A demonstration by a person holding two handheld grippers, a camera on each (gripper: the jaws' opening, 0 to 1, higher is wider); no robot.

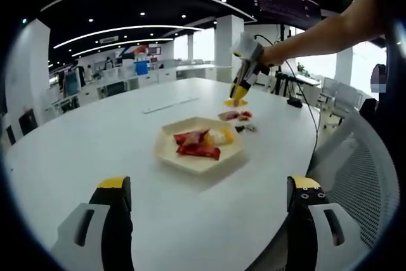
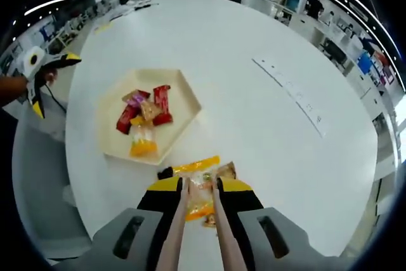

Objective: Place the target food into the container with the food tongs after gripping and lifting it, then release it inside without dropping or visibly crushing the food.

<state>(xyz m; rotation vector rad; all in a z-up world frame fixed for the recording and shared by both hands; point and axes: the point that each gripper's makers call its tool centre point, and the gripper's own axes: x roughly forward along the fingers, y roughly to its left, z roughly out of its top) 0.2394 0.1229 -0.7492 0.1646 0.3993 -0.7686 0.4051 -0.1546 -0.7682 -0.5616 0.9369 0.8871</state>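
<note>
On the white counter (image 1: 95, 138) sits a pale hexagonal tray (image 1: 202, 146), near the curved edge closest to the mesh-backed chair (image 1: 361, 176). Inside the tray lie several wrapped snacks: red packets (image 1: 198, 149) toward one side and a yellow-orange packet (image 1: 220, 136) beside them. In the right gripper view the same tray (image 2: 184, 103) shows red wrappers (image 2: 161, 104), a brownish one and a clear packet with an orange end (image 2: 143, 142).

Just outside the tray, between it and the counter's edge, a small heap of loose wrapped snacks (image 1: 237, 116) rests on the surface. The right claw (image 2: 200, 198) is over this heap, holding a pair of pale food tongs (image 2: 223, 239) whose two arms run forward between its jaws; the jaws press on the tongs, and the tong tips close around a yellow-orange snack packet (image 2: 200, 202). Whether that packet is lifted clear of the counter cannot be told. An orange wrapper (image 2: 196, 165) and a dark one lie just beyond it, beside the tray's near rim.

In the left gripper view, the right claw (image 1: 238, 96) appears across the counter, held by a person's bare forearm (image 1: 317, 33), with the yellow packet at its tip above the loose heap.

The left claw (image 1: 209, 195) is spread wide and holds nothing, poised above the counter short of the tray. It appears in the right gripper view (image 2: 47, 71) at the counter's far edge, jaws apart.

A long strip of paper (image 2: 292, 90) lies well apart from the tray toward the counter's middle.
</note>
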